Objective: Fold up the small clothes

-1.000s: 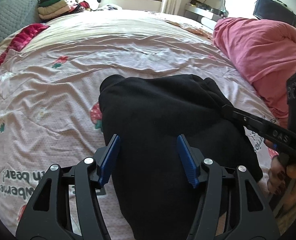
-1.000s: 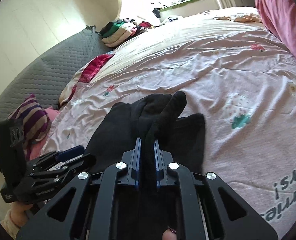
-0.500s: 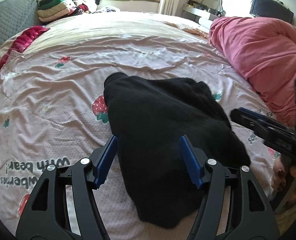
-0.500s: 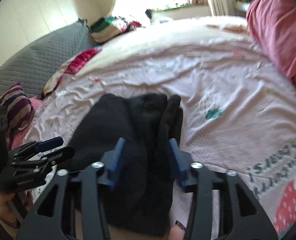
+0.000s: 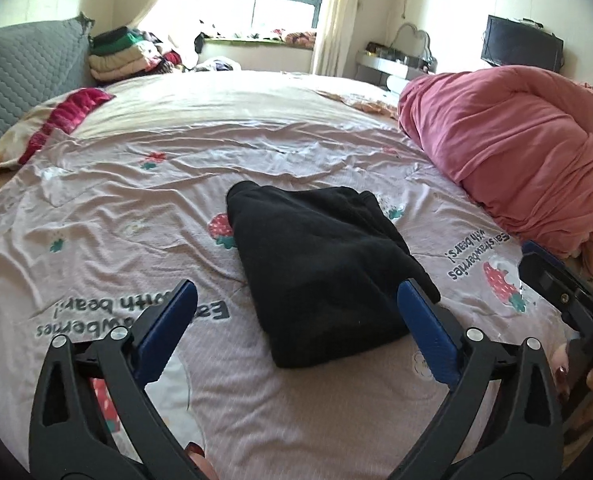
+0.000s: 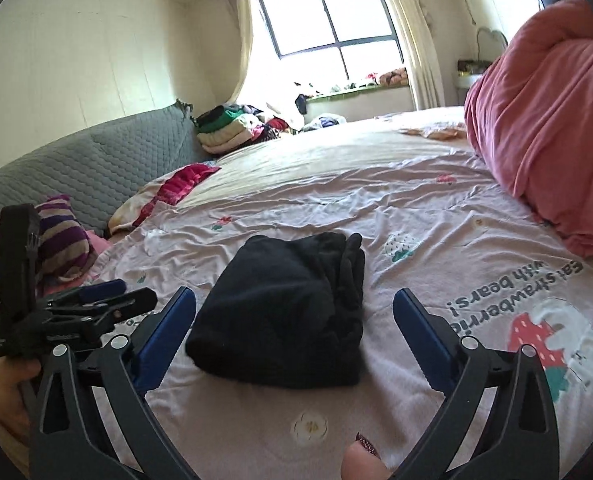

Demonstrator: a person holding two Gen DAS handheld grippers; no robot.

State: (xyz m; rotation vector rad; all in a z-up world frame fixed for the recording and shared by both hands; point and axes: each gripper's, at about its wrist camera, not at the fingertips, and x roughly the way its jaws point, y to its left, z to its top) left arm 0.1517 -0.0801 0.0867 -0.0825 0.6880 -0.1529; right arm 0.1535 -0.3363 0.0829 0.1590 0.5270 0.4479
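Lying folded on bedsheet (image 5: 336,152): black garment (image 5: 320,272); both tools opening, empty.

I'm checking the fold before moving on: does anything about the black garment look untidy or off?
Mostly tidy. The black garment lies as a compact bundle on the bedsheet, free of both opening grippers. Only its right edge looks loose, with bunched layers showing rather than one clean fold.

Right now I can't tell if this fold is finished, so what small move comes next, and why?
Probably draw both tongs clear: the black garment lies folded on the sheet, and the left tongs and right tongs are opening with nothing gripped.
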